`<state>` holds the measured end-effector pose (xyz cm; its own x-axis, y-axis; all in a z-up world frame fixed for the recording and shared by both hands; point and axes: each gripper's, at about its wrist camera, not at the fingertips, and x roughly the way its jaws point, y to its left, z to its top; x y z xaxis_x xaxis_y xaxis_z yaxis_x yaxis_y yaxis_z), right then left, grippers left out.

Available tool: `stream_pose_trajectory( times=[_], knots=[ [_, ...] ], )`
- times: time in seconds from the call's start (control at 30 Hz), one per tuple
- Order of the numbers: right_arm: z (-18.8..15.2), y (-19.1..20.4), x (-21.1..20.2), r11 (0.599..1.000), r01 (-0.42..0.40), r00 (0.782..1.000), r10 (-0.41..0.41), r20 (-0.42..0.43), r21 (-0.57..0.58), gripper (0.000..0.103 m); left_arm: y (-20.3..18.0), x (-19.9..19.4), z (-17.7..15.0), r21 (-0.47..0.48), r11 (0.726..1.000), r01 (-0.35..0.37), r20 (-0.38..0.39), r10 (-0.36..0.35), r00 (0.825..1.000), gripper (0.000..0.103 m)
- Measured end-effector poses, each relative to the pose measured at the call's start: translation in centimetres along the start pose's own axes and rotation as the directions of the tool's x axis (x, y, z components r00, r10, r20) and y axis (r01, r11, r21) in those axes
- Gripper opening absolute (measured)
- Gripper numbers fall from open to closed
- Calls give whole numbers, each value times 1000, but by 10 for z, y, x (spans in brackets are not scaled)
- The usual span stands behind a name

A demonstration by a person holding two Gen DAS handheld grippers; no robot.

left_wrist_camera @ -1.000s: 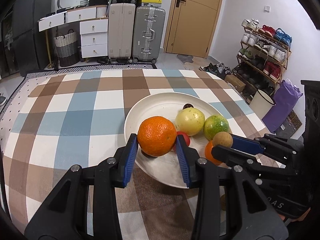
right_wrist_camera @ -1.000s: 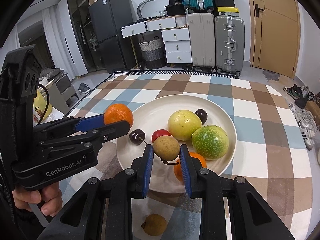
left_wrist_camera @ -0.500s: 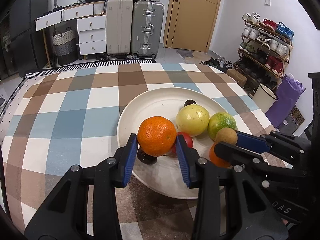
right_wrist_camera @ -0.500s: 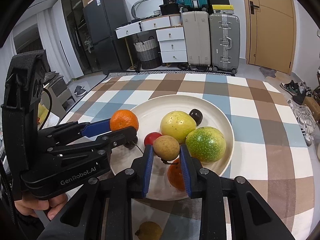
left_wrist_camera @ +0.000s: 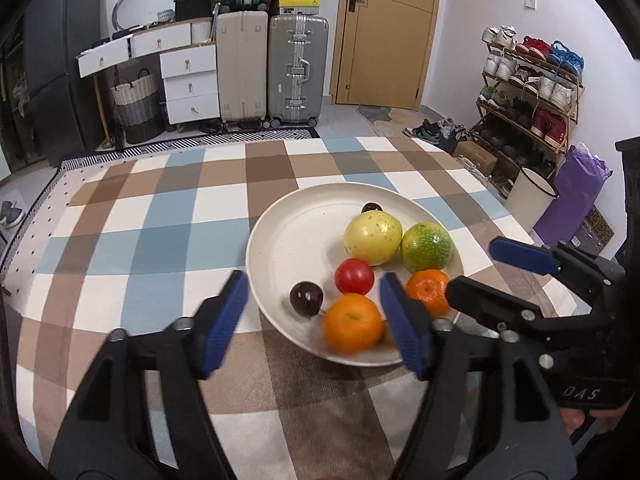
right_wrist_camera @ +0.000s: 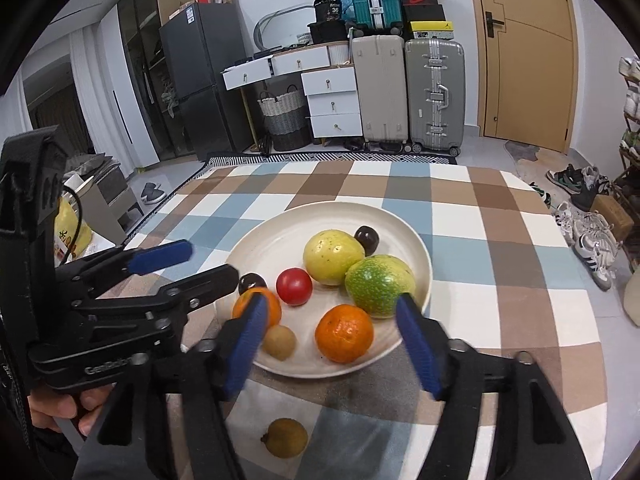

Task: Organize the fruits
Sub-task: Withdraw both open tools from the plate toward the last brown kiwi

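A white plate [left_wrist_camera: 288, 236] [right_wrist_camera: 276, 240] on the checked tablecloth holds a yellow fruit [left_wrist_camera: 373, 236], a green fruit [left_wrist_camera: 426, 246], a red fruit [left_wrist_camera: 354, 276], two dark cherries [left_wrist_camera: 306, 297], two oranges [left_wrist_camera: 352, 323] [left_wrist_camera: 428, 292] and a small brown longan [right_wrist_camera: 279, 342]. My left gripper [left_wrist_camera: 314, 320] is open and empty, with the near orange lying between its fingers. My right gripper [right_wrist_camera: 332, 336] is open and empty above the plate's near edge. Another brown longan [right_wrist_camera: 286, 438] lies on the cloth in front of the plate.
The checked cloth [left_wrist_camera: 160, 220] spreads left of and behind the plate. Suitcases [left_wrist_camera: 272, 68] and white drawers [left_wrist_camera: 188, 80] stand beyond the table, a shoe rack [left_wrist_camera: 532, 92] at the right, a fridge [right_wrist_camera: 200, 80] at the left.
Both grippers have opened. The orange has dropped from the left gripper onto the plate, and the longan from the right gripper onto the plate. Both grippers have pulled back a little.
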<state>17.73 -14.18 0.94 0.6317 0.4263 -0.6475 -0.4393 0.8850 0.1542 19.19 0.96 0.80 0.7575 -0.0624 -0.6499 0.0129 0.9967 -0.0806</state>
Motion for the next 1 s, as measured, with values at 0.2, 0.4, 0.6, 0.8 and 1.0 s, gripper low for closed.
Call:
stream_pose_trajectory(
  times=[0.2, 0.4, 0.6, 0.8, 1.0],
  knots=[
    [-3, -5, -18, 999, 21, 1000, -22, 19, 30, 99, 2, -32, -7, -7, 1000, -20, 35, 21, 999, 91],
    [-8, -5, -32, 999, 35, 999, -36, 31, 17, 102, 5, -56, -17, -11, 999, -44, 64, 44, 997, 102],
    [-17, -4, -44, 999, 34, 999, -34, 33, 8, 102, 12, -74, -32, -21, 998, -53, 75, 55, 996, 102],
    [-38, -3, -40, 999, 40, 997, -41, -64, -14, 102, 17, -81, -50, -40, 997, -63, 61, 65, 996, 102],
    [-55, -2, -31, 999, 33, 992, -36, -118, -23, 102, 19, -77, -65, -43, 997, -59, 28, 60, 998, 102]
  ],
)
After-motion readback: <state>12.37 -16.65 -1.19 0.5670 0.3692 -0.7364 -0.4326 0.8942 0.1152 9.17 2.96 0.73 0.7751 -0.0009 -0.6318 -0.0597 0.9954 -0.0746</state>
